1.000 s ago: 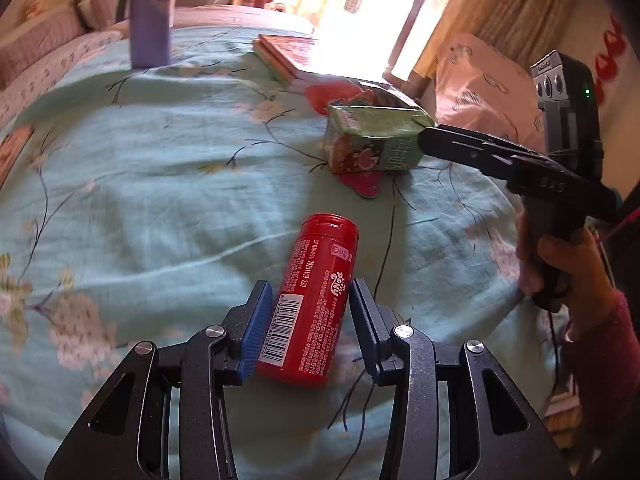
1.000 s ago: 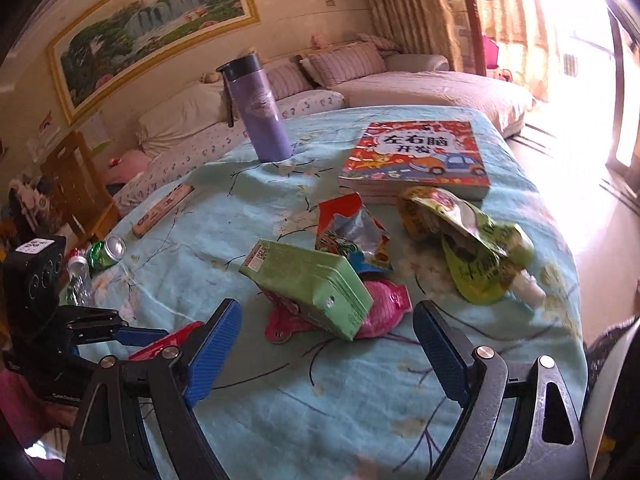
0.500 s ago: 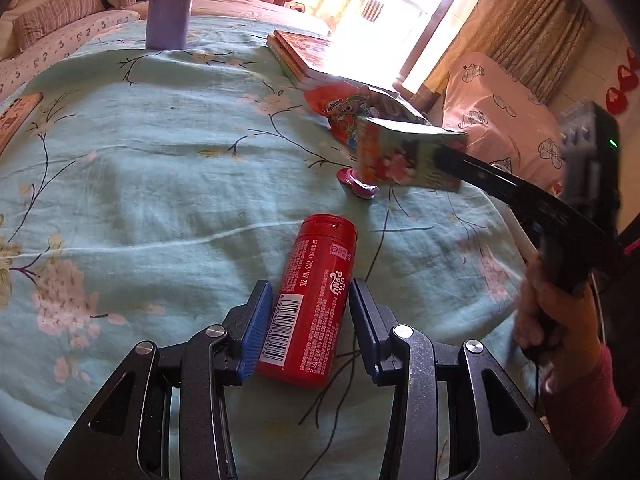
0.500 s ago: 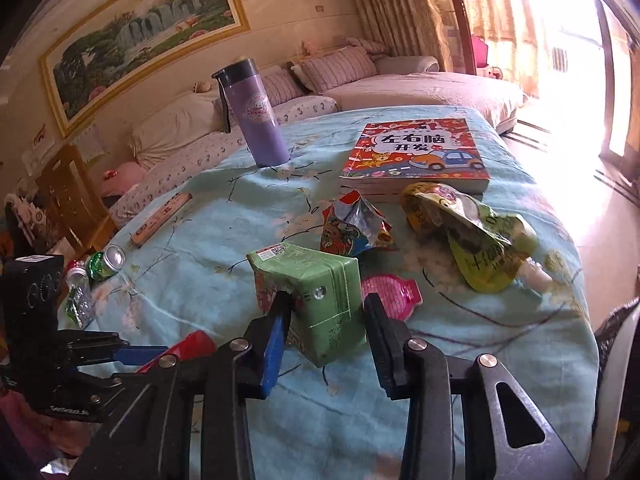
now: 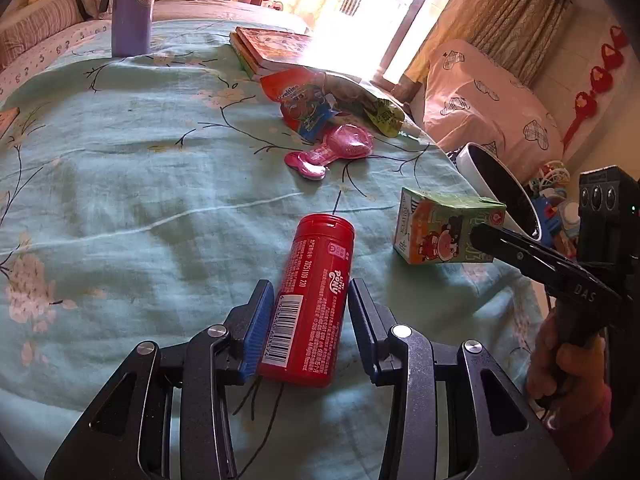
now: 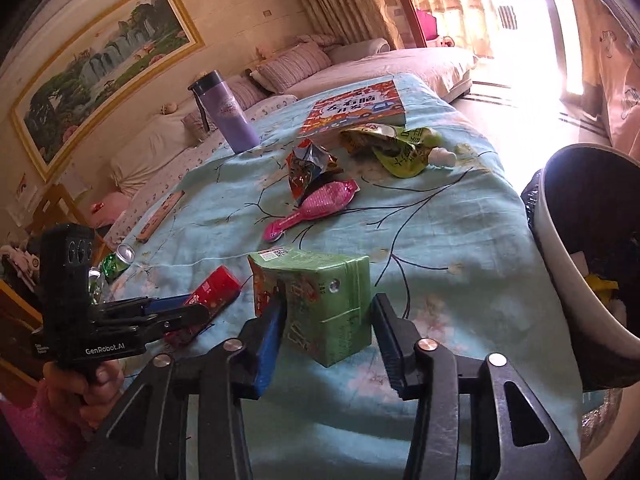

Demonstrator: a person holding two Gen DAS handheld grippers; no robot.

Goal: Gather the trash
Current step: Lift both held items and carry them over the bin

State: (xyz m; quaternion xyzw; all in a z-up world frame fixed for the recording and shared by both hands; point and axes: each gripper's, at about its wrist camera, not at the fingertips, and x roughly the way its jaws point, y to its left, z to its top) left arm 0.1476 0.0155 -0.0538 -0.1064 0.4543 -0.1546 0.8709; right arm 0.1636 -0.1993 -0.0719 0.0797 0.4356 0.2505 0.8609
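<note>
My left gripper (image 5: 310, 304) is shut on a red cylindrical tube (image 5: 314, 300) and holds it over the cloth-covered table (image 5: 120, 200). My right gripper (image 6: 328, 320) is shut on a green drink carton (image 6: 320, 300), lifted above the table near its right edge. The carton also shows in the left wrist view (image 5: 440, 228). A white trash bin (image 6: 580, 264) with a dark liner stands beside the table to the right. A pink spoon-shaped wrapper (image 6: 316, 204), a red snack bag (image 6: 310, 168) and a yellow-green pouch (image 6: 400, 146) lie on the table.
A purple flask (image 6: 228, 114) and a book (image 6: 356, 110) stand at the far side of the table. A green can (image 6: 118, 262) lies at the left edge. Sofas and curtains are behind.
My right gripper closed on the green carton, lifted it off the pink wrapper and carried it right toward the bin. My left gripper kept holding the red tube.
</note>
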